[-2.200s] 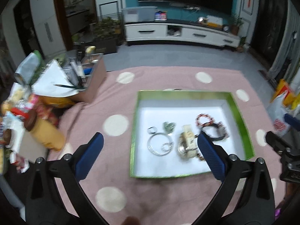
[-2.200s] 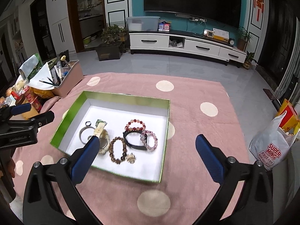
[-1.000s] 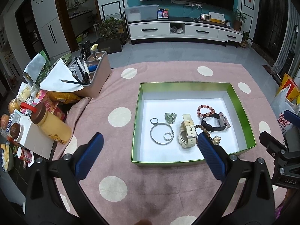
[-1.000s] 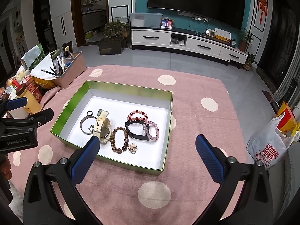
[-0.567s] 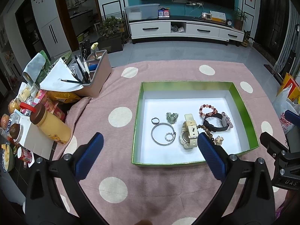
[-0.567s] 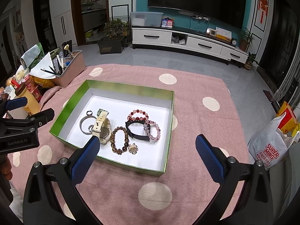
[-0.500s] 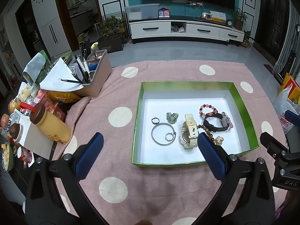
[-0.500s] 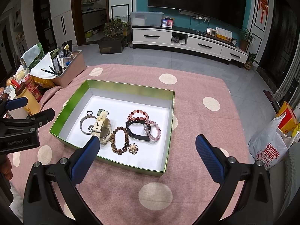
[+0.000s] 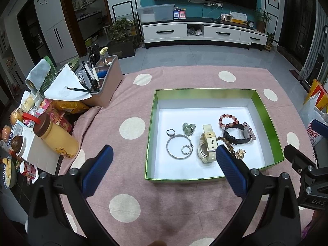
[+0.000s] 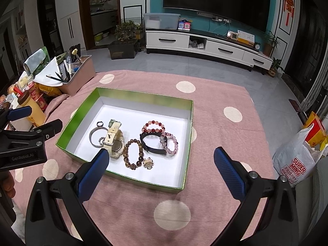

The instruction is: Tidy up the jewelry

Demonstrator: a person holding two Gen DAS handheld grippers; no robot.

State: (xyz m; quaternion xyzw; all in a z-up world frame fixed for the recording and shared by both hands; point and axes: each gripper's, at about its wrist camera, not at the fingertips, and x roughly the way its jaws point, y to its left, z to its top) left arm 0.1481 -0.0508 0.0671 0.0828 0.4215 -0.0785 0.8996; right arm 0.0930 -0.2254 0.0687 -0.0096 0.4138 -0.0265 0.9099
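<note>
Brooch (image 10: 149, 162) shows whole only from right claw (image 10: 162, 163).

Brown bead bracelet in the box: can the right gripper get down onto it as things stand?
Probably yes. The right gripper is open and empty, and the brown bead bracelet lies uncovered in the open green box, though the watch sits close beside it.

Pink dotted cloth (image 9: 131, 180) carries green box (image 9: 266, 114), pen caddy (image 9: 106, 82)
</note>
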